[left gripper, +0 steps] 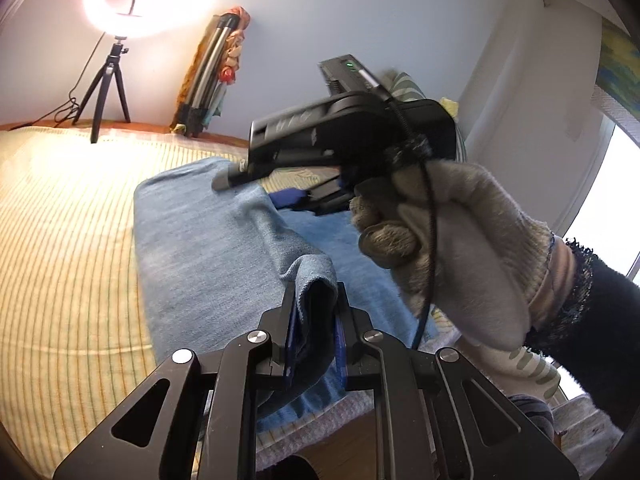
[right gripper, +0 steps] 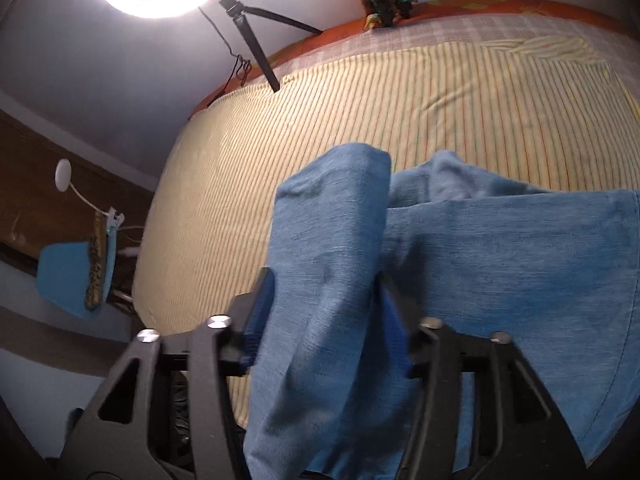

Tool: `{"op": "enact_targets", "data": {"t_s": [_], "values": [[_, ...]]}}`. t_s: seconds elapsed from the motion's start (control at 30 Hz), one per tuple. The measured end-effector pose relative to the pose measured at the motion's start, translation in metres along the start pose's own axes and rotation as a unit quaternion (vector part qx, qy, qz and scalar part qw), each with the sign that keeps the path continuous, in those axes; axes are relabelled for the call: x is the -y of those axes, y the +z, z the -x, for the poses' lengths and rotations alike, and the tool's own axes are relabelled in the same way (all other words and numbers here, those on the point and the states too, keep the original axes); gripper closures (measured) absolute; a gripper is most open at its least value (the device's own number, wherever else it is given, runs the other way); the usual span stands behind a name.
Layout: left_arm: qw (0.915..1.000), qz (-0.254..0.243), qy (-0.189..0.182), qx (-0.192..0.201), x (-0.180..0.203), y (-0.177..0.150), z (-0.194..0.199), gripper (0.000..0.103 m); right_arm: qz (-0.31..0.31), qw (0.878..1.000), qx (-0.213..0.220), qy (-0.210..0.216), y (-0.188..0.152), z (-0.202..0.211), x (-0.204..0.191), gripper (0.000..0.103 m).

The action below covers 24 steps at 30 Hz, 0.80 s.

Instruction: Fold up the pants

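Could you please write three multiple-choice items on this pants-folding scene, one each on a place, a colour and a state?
1. Where do the pants lie?
A. On a striped bed cover
B. On a wooden floor
C. On a glass table

2. What colour are the pants?
A. Black
B. Light blue
C. Red

3. What is the left hand-held gripper doing?
A. Standing wide open above the cloth
B. Pinching a bunch of the pants' fabric
C. Holding the lamp's tripod

Answers:
1 A: the striped bed cover spreads out under and beyond the cloth.
2 B: both views show light blue, denim-like fabric.
3 B: in the left wrist view a fold of blue cloth is squeezed between its two narrow-set fingers.
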<state>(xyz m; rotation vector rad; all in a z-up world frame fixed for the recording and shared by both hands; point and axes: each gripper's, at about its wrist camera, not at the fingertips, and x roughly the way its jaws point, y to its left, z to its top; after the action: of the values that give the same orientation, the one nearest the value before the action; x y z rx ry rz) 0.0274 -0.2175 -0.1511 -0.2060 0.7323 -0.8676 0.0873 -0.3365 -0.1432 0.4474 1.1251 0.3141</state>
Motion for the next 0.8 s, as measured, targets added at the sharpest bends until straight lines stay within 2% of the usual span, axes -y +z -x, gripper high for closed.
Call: {"op": "enact_targets", "data": {"t_s": [0.03, 0.13, 0.23, 0.53, 0.8], "values": [[1.0, 0.001, -0.003, -0.001, 0.001, 0.0, 0.0, 0.09, 0.008, 1.0, -0.002, -0.007, -0.001, -0.001, -0.002, 0.089], [0.9999, 0.005, -0.015, -0.002, 0.006, 0.002, -0.004, 0.09, 0.023, 0.999, 0.009, -0.023, -0.004, 0.007, -0.005, 0.094], [0.9995, 0.001, -0.03, -0.002, 0.017, 0.007, -0.01, 0.09, 0.03, 0.998, 0.029, -0.036, -0.005, 0.024, -0.005, 0.095], [0.9948, -0.059, -0.082, -0.01, 0.077, 0.026, -0.04, 0.09, 0.036, 0.992, 0.07, -0.102, 0.001, 0.092, 0.021, 0.096], [0.9892, -0.065, -0.129, -0.026, 0.11, 0.042, -0.073, 0.09, 0.009, 0.985, 0.101, -0.14, 0.005, 0.143, 0.059, 0.096]]}}
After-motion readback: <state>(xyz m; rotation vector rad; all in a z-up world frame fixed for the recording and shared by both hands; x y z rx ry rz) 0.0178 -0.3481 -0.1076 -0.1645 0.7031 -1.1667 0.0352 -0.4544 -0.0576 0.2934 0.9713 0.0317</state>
